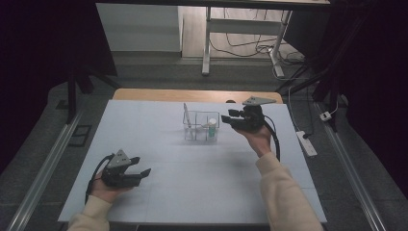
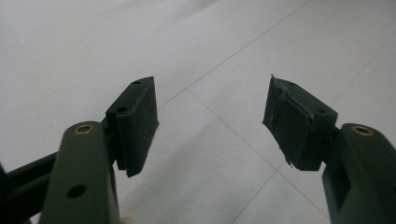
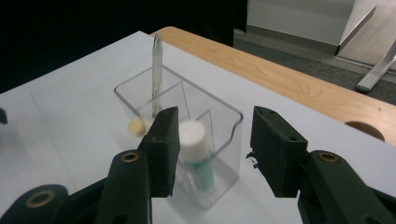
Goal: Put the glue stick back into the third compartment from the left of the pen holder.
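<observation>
With jaws spread and empty, the right gripper (image 3: 212, 154) hovers beside the clear organizer (image 3: 233, 135), whose thin wall could tip if nudged reaching for the white-capped bottle (image 3: 194, 140); the left gripper (image 2: 210, 123) idles open too.

The high view looks down and forward over the table (image 1: 144, 144). The right gripper view sits close to the clear box (image 3: 219, 154), at twelve o'clock, shared with the high view.
</observation>
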Available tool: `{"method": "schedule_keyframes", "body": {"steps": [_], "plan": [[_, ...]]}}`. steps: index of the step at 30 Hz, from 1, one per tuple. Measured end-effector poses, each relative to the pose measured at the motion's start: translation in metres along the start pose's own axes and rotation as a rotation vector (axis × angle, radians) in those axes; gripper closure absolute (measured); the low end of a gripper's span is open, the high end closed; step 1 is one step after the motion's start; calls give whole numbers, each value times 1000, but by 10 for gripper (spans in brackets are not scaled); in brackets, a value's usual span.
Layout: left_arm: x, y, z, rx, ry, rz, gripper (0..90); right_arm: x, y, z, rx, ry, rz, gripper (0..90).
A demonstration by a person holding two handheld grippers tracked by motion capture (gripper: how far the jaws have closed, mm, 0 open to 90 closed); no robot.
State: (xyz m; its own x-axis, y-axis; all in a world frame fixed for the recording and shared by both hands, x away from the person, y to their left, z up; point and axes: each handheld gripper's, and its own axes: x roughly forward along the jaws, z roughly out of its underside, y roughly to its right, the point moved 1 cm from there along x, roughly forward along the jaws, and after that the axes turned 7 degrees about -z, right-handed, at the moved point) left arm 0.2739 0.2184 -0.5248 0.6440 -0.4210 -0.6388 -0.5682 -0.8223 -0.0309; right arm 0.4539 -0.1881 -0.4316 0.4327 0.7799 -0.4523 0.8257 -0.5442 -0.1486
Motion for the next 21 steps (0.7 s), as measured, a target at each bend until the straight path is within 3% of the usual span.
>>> {"method": "schedule_keyframes", "body": {"steps": [11,21], "plan": [[1,0,0,1,-2,1,348,-53,-10,45,-4,-13,22,500],[0,-1,-3,-9,12,2,346,-78,-21,83,-31,-65,37,463]]}}
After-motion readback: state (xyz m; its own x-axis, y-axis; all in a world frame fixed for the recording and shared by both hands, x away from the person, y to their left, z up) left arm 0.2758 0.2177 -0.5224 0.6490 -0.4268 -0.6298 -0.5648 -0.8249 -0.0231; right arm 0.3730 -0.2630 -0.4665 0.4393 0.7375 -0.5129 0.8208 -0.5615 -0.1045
